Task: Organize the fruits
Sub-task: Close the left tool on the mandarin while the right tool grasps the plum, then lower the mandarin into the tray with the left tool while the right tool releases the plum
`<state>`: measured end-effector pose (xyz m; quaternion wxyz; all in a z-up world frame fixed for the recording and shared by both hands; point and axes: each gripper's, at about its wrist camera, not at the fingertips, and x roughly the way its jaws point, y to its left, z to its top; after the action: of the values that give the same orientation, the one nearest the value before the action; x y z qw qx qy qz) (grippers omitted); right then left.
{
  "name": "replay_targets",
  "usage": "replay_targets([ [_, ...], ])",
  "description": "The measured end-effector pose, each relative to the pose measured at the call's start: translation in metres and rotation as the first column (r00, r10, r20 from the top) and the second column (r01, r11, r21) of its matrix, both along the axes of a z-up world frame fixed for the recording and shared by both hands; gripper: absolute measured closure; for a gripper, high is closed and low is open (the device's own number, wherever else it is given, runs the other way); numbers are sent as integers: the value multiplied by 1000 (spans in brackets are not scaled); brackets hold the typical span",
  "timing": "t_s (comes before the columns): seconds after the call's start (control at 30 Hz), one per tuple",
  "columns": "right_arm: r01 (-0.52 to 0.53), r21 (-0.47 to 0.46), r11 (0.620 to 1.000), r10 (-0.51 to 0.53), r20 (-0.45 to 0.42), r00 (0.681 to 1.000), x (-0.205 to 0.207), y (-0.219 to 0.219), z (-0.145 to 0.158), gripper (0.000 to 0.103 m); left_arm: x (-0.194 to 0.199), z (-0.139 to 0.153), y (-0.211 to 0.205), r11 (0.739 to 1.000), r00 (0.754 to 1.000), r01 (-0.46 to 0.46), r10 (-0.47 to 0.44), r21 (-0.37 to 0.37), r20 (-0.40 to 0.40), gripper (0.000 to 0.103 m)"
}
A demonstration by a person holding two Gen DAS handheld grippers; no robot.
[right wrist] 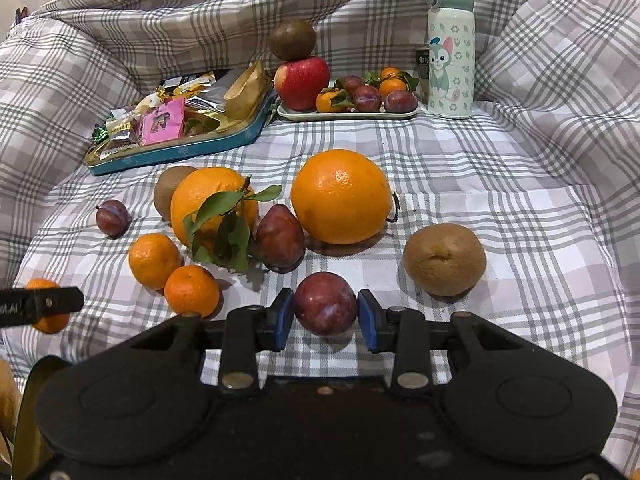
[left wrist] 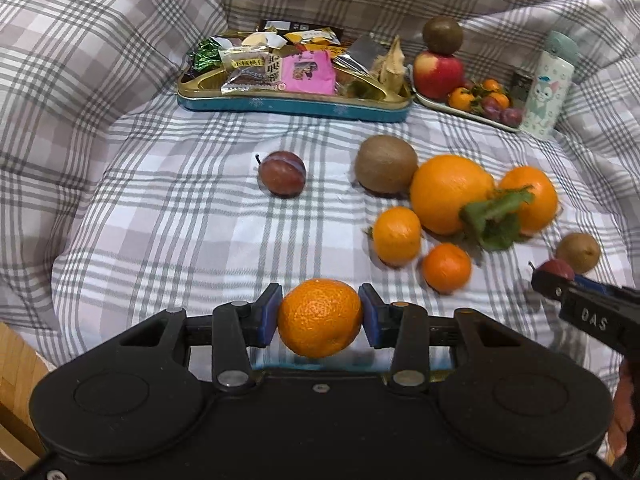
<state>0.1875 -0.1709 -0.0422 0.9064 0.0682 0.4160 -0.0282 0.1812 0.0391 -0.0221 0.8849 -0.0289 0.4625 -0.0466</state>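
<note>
My left gripper (left wrist: 320,316) is shut on a mandarin (left wrist: 320,318), held a little above the checked cloth. My right gripper (right wrist: 326,316) is shut on a dark red plum (right wrist: 326,304), its blue pads pressing both sides. Loose fruit lies ahead on the cloth: two big oranges (right wrist: 341,197), one with green leaves (right wrist: 224,228), two small mandarins (right wrist: 154,260), kiwis (right wrist: 445,259) and plums (right wrist: 280,238). At the back a white tray (right wrist: 348,114) holds an apple (right wrist: 302,82), a kiwi on top of it, small mandarins and plums.
A blue and gold tin (right wrist: 180,152) full of wrapped snacks sits at the back left. A white bottle with a teal lid (right wrist: 451,48) stands right of the tray. The checked cloth rises in folds all around. Wood shows at the lower left edge (left wrist: 16,380).
</note>
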Motion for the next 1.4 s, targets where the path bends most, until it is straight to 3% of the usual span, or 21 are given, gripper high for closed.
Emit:
replay_targets([
  [0.6,-105,67,992,107,-23,994,-82,10,21,66,-74,-4,-14,999,997,34,-34,-2,-67,53],
  [1.07,-203,54,978,207,-74,976,-148,20,13,66,-125,-17,-22,998,997,3,2,57,-72,53],
  [1.4,-202,24,979,204,-95,974,-174,15,3,66,-141,-19,-22,997,998,-15,19,77,-53,53],
])
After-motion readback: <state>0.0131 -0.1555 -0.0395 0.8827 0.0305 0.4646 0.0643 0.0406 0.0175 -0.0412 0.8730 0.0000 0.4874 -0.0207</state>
